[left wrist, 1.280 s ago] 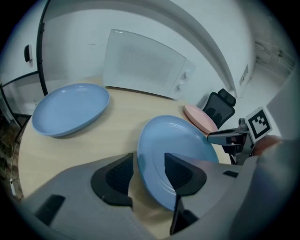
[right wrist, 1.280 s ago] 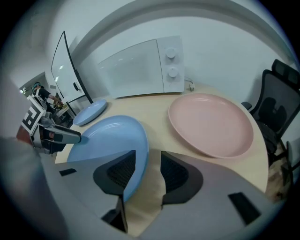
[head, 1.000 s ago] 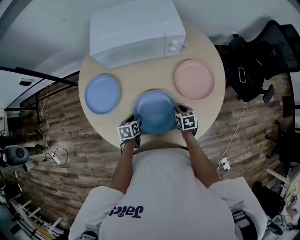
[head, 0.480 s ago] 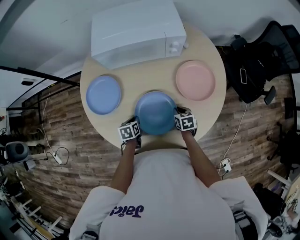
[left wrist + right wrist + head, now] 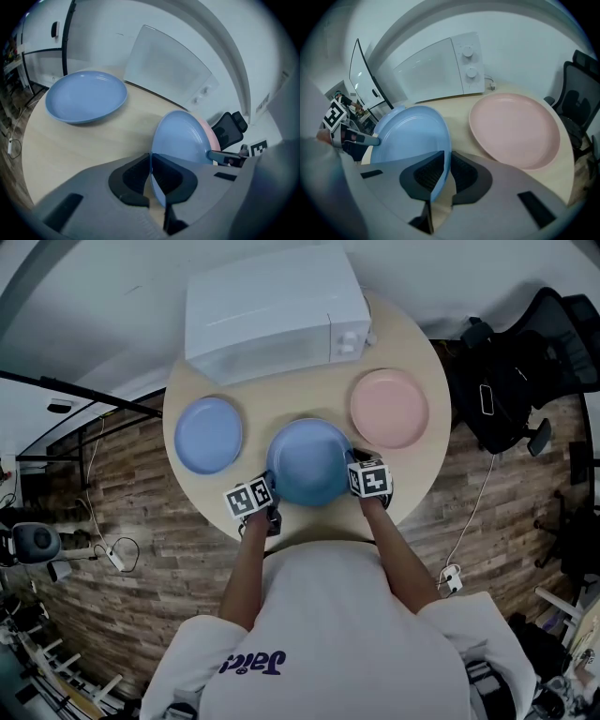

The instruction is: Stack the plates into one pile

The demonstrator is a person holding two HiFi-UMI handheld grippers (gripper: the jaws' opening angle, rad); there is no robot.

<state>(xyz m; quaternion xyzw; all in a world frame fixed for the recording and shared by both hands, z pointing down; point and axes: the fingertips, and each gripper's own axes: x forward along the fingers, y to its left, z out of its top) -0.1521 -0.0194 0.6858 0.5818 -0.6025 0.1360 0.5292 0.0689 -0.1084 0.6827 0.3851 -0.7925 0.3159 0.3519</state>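
Note:
A mid-blue plate (image 5: 309, 462) sits in the middle of the round table (image 5: 281, 395), gripped at both sides and raised a little off the top. My left gripper (image 5: 271, 494) pinches its left rim (image 5: 154, 178), jaws still closing, pads on the rim. My right gripper (image 5: 352, 468) is shut on the right rim (image 5: 440, 173). In the left gripper view the held plate (image 5: 183, 136) stands tilted. A lighter blue plate (image 5: 208, 434) lies on the left and a pink plate (image 5: 389, 409) on the right, both flat on the table.
A white microwave (image 5: 272, 310) fills the back of the table. Beside the table on the right stands a black office chair (image 5: 525, 362). Wood floor surrounds the table, with cables and gear on the left.
Both grippers went from open beside the middle plate to closed on its rims. The plate and both grippers have shifted slightly away from the person, toward the microwave.

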